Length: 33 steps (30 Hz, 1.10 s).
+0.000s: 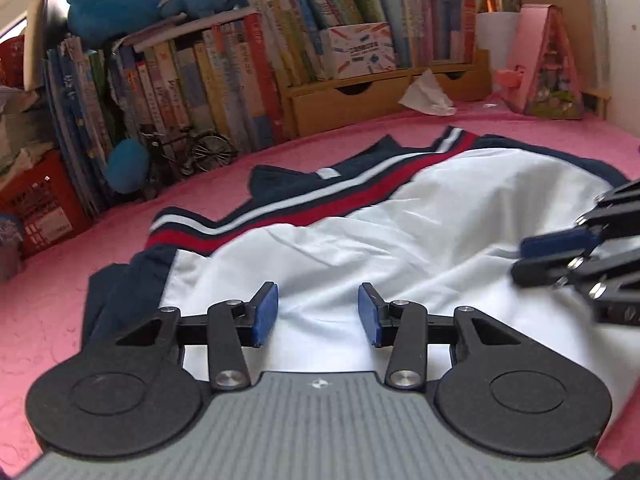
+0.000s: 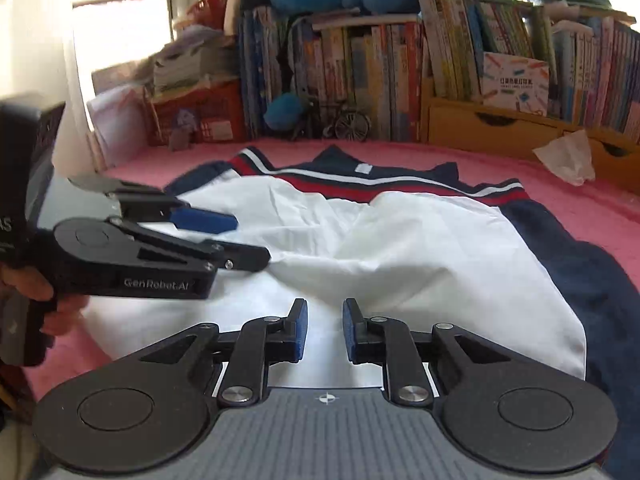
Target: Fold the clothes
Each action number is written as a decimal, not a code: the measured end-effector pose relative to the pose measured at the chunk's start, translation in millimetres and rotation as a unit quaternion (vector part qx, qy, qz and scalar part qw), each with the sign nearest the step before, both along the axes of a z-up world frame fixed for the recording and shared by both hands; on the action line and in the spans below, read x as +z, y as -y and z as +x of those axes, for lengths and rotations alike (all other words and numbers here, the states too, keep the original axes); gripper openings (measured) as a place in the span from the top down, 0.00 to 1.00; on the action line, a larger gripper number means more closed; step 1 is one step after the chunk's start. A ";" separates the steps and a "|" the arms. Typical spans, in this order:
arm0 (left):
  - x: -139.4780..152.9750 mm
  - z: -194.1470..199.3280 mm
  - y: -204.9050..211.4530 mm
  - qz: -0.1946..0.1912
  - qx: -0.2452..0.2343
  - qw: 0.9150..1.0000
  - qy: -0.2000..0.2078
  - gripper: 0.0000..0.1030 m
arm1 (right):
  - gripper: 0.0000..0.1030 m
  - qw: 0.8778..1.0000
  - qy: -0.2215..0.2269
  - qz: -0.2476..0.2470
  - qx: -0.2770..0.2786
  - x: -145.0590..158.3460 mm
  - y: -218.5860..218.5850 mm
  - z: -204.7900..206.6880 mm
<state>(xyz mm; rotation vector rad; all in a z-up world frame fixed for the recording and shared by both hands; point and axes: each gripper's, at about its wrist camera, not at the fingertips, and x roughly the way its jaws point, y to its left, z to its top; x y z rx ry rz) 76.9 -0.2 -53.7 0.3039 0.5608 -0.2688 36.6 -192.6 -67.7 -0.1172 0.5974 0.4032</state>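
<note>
Holding: we grip nothing — both tools hang over the jacket (image 1: 400, 220)
Left gripper (image 1: 318, 314): released, pads apart
Right gripper (image 2: 325, 330): released, narrow gap
Jacket: spread just ahead of both tools — on the pink blanket (image 1: 60, 300)

Packed bookshelf (image 1: 248, 72) behind pink tabletop (image 1: 60, 300), bright window (image 2: 120, 28).

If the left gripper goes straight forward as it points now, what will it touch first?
Most likely the white panel of the jacket on the pink cover. The left gripper points downward with open jaws, nothing between them. Depth is unclear.
</note>
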 end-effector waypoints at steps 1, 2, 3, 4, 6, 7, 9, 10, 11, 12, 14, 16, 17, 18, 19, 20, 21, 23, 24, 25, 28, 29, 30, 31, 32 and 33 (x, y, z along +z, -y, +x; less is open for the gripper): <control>-2.5 7.2 -10.1 -0.002 0.021 1.000 0.000 0.57 | 0.83 1.000 0.007 -0.017 -0.019 -0.9 5.3 7.8; -4.8 14.1 -20.6 -0.007 0.040 0.999 -0.001 0.48 | 0.83 0.999 0.013 -0.027 -0.044 -2.1 16.5 13.9; -6.4 19.6 -32.8 -0.032 0.048 0.998 -0.009 0.35 | 0.89 0.997 0.018 -0.036 -0.071 -3.4 29.5 19.5; -7.5 24.0 -43.1 -0.059 0.056 0.996 -0.021 0.33 | 0.92 0.994 0.023 -0.047 -0.098 -4.4 44.3 25.6; -8.6 28.0 -53.0 -0.094 0.058 0.993 -0.043 0.31 | 0.92 0.981 0.021 -0.081 -0.174 -11.2 77.7 38.1; -9.1 28.9 -53.8 -0.096 0.058 0.993 -0.047 0.30 | 0.93 0.974 0.018 -0.091 -0.205 -14.1 90.0 41.5; -9.7 29.5 -52.7 -0.094 0.057 0.993 -0.052 0.29 | 0.86 0.960 0.009 -0.103 -0.261 -19.3 111.5 46.3; -10.3 29.8 -52.1 -0.094 0.057 0.992 -0.054 0.28 | 0.81 0.951 0.005 -0.109 -0.289 -22.0 122.3 48.7; -10.6 30.3 -51.6 -0.092 0.056 0.993 -0.056 0.28 | 0.81 0.955 0.014 -0.092 -0.281 -17.7 121.3 45.4; -10.8 30.9 -51.2 -0.092 0.055 0.993 -0.057 0.27 | 0.81 0.962 0.026 -0.068 -0.263 -11.3 116.5 40.3; -11.5 32.4 -51.9 -0.094 0.054 0.992 -0.061 0.25 | 0.81 0.973 0.051 -0.018 -0.224 1.6 107.0 30.0; -11.9 33.1 -52.1 -0.095 0.055 0.992 -0.063 0.24 | 0.74 0.988 0.036 0.039 -0.145 9.9 85.5 37.5; -11.9 33.2 -51.9 -0.094 0.056 0.992 -0.063 0.23 | 0.73 0.992 0.019 0.065 -0.110 13.6 73.2 40.7; -12.0 33.3 -51.7 -0.092 0.057 0.992 -0.063 0.22 | 0.72 0.993 0.001 0.082 -0.086 13.7 59.9 46.0; -12.0 33.4 -51.5 -0.091 0.057 0.992 -0.063 0.21 | 0.72 0.993 -0.016 0.095 -0.064 12.7 46.3 52.1; -12.1 33.5 -51.5 -0.090 0.059 0.992 -0.062 0.21 | 0.72 0.994 -0.025 0.095 -0.052 10.4 32.6 58.5; -12.2 33.7 -51.9 -0.091 0.059 0.992 -0.063 0.20 | 0.72 0.994 -0.032 0.087 -0.050 6.7 20.7 65.1; -12.3 34.2 -52.6 -0.092 0.059 0.992 -0.064 0.20 | 0.72 0.994 -0.044 0.068 -0.080 -1.3 14.4 80.1; -12.5 34.4 -52.7 -0.093 0.058 0.992 -0.064 0.19 | 0.75 0.992 -0.048 0.058 -0.105 -5.3 16.5 89.4; -12.6 34.8 -52.4 -0.093 0.058 0.992 -0.065 0.19 | 0.82 0.989 -0.051 0.056 -0.126 -8.5 23.1 96.9; -12.8 36.1 -52.0 -0.093 0.056 0.992 -0.067 0.16 | 1.00 0.980 -0.050 0.057 -0.186 -13.7 46.4 110.7; -12.8 36.5 -52.0 -0.093 0.055 0.992 -0.068 0.16 | 1.00 0.976 -0.049 0.057 -0.206 -14.6 54.0 113.6; -12.8 36.7 -52.0 -0.093 0.055 0.992 -0.068 0.16 | 1.00 0.971 -0.047 0.057 -0.226 -15.6 61.6 116.6; -12.8 36.8 -52.0 -0.093 0.055 0.992 -0.068 0.16 | 1.00 0.969 -0.045 0.057 -0.237 -15.7 65.8 116.1; -12.8 36.8 -52.4 -0.094 0.055 0.992 -0.068 0.15 | 1.00 0.967 -0.042 0.057 -0.245 -15.5 69.0 114.6; -12.9 36.8 -52.7 -0.094 0.055 0.992 -0.068 0.15 | 0.99 0.965 -0.039 0.057 -0.253 -15.4 72.2 113.1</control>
